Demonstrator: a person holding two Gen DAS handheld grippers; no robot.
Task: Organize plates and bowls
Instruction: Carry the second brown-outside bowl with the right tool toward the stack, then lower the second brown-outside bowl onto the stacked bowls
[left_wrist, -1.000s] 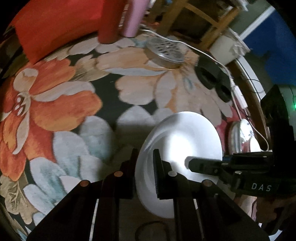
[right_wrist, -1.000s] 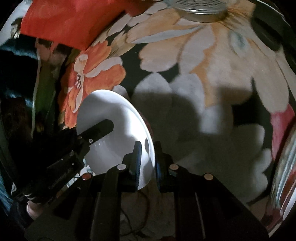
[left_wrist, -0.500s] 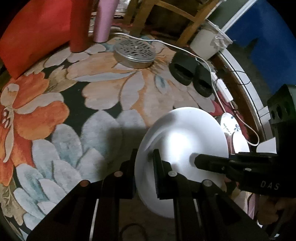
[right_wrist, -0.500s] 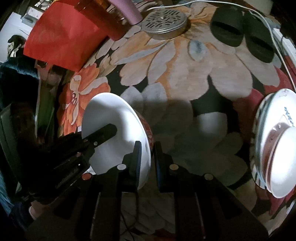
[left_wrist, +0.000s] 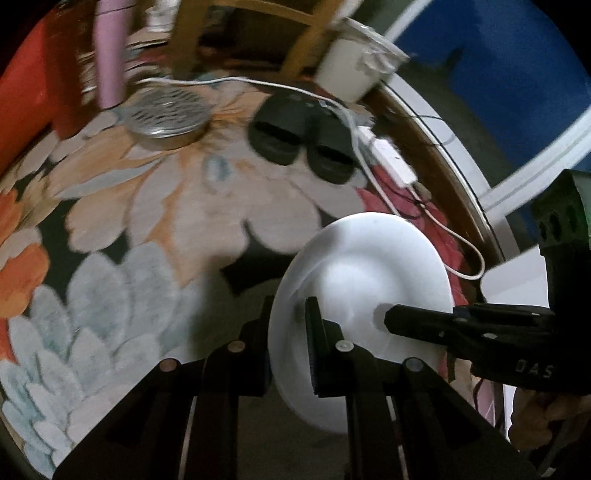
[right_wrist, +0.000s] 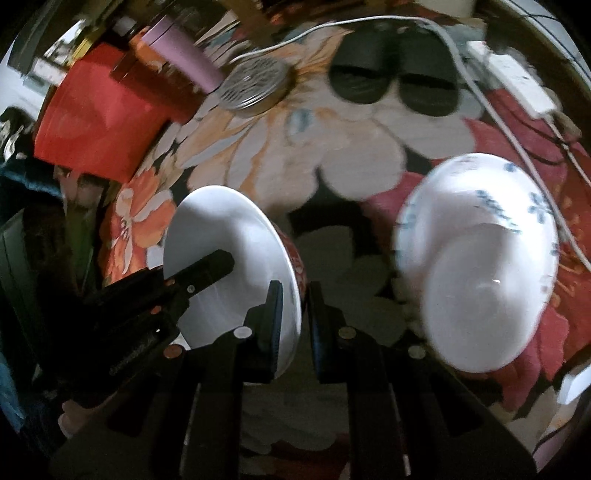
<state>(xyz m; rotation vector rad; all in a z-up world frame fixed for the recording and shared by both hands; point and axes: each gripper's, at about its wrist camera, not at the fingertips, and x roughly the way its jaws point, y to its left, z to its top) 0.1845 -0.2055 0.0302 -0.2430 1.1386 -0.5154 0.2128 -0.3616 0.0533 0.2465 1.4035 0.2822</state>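
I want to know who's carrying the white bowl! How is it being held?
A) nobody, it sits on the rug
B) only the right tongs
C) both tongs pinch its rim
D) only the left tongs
C: the left tongs and the right tongs each pinch the rim of the white bowl, on opposite sides.

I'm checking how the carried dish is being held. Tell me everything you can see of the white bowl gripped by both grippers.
The white bowl looks like glazed ceramic, plain glossy white inside, with a red pattern showing on its outer wall. It is tipped on edge above the flowered rug, its opening facing left in the right wrist view. The right gripper clamps its near rim, one finger inside and one outside. The left gripper pinches the opposite rim. Nothing else visibly touches it.
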